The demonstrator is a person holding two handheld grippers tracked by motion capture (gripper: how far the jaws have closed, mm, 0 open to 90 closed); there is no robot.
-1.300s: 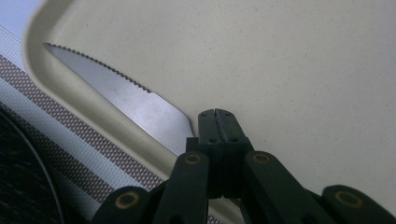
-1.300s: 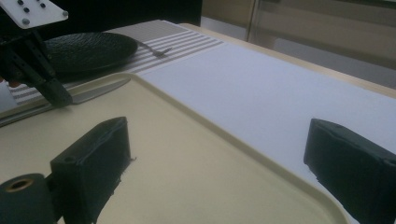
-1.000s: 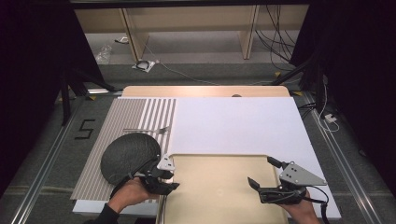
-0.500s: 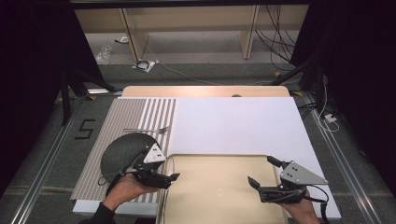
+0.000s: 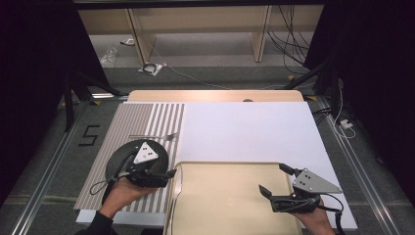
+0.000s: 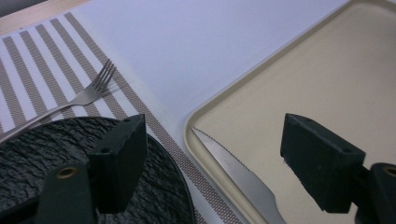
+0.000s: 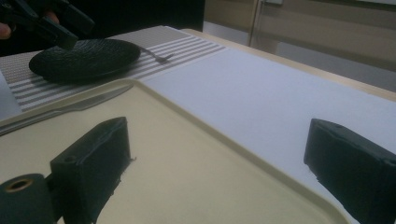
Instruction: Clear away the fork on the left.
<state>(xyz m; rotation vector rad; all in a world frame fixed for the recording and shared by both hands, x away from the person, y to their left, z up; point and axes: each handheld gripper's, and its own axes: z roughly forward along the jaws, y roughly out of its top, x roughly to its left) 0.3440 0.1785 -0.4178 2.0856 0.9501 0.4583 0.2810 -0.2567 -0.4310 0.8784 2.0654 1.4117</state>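
Hovering w/ L tongs (image 6: 210,163) apart over knife (image 6: 238,175).

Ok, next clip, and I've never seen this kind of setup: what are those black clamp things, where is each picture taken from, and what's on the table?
There is no robot here. A person holds a two-jaw tool in each hand: the left gripper and the right gripper. Both are open and hold nothing.

The high view looks down from above the person's side of the table, with the hands coming in from the bottom. The other two pictures come from cameras riding on the grippers, so the two black blocks at the bottom of each are that tool's own jaws.

On the table lie a white sheet and a striped placemat. On the placemat sit a black plate and, beyond it, a fork. A beige tray lies near the person, with a knife along its left edge. The left gripper hovers over the plate's right edge, near the knife.
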